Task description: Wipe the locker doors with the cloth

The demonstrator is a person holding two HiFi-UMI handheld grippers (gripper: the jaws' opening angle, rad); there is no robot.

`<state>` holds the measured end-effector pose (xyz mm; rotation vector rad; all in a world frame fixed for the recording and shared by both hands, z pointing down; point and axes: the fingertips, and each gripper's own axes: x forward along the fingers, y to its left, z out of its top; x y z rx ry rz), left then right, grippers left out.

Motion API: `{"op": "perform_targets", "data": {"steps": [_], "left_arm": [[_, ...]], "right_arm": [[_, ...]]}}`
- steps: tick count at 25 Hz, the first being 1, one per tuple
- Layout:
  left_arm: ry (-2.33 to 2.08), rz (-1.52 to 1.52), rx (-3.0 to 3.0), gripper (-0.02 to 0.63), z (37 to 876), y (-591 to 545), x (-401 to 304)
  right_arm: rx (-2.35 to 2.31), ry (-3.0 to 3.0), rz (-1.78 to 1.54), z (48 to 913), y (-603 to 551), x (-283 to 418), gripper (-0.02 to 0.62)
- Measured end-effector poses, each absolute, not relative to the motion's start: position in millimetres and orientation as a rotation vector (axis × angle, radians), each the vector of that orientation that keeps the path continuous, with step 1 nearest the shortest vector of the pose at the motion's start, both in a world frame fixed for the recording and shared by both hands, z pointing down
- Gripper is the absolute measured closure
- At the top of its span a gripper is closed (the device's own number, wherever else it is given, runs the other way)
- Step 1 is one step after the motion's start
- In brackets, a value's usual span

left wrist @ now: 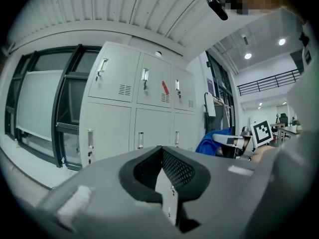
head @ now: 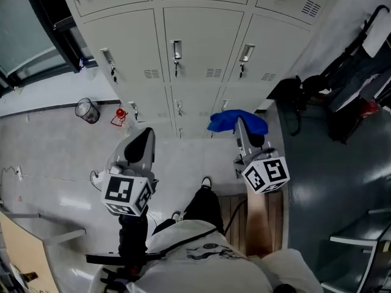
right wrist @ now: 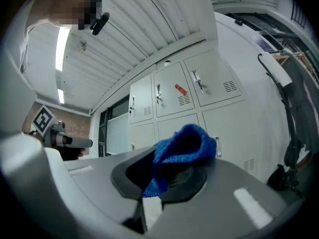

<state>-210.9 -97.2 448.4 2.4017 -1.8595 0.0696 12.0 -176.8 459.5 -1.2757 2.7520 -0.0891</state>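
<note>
A bank of grey locker doors (head: 201, 41) with handles and vents fills the top of the head view. My right gripper (head: 241, 126) is shut on a blue cloth (head: 237, 120), which bunches over its tip a short way in front of the lower lockers. In the right gripper view the blue cloth (right wrist: 180, 151) sticks up between the jaws, with the locker doors (right wrist: 199, 98) beyond. My left gripper (head: 142, 144) is shut with nothing in it, held off to the left, apart from the lockers (left wrist: 139, 103).
A wire bin (head: 87, 110) and a small red object (head: 120, 113) sit on the floor by the lockers' left end. Dark bags and a stroller-like frame (head: 348, 84) stand on the right. A window (left wrist: 45, 113) adjoins the lockers' left side.
</note>
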Motion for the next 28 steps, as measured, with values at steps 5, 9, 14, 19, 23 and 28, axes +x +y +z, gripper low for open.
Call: {"op": "perform_targets", "data": {"steps": [5, 9, 14, 19, 23, 28], "left_arm": [[-1.829, 0.093, 2.399, 0.611, 454.5, -17.5, -234.9], [-1.778, 0.102, 2.437, 0.611, 452.8, 24.7, -223.3], [-1.748, 0.077, 2.441, 0.611, 456.0, 59.5, -201.6], [-1.799, 0.122, 2.419, 0.611, 460.1, 89.5, -190.9], [-1.852, 0.152, 2.349, 0.611, 472.8, 115.6, -186.7], [-1.900, 0.125, 2.301, 0.611, 471.2, 132.0, -198.4]], "right_arm": [[-1.348, 2.725, -0.126, 476.0, -80.7, -5.5, 0.572], [-1.361, 2.760, -0.042, 468.8, -20.1, -13.9, 0.572], [-1.383, 2.784, 0.022, 468.6, 22.7, -3.9, 0.572], [-1.389, 2.780, 0.040, 467.0, 49.9, 6.0, 0.572], [-1.362, 2.799, 0.015, 473.2, 70.2, 14.8, 0.572], [-1.332, 2.806, 0.032, 469.1, 86.2, 9.3, 0.572]]}}
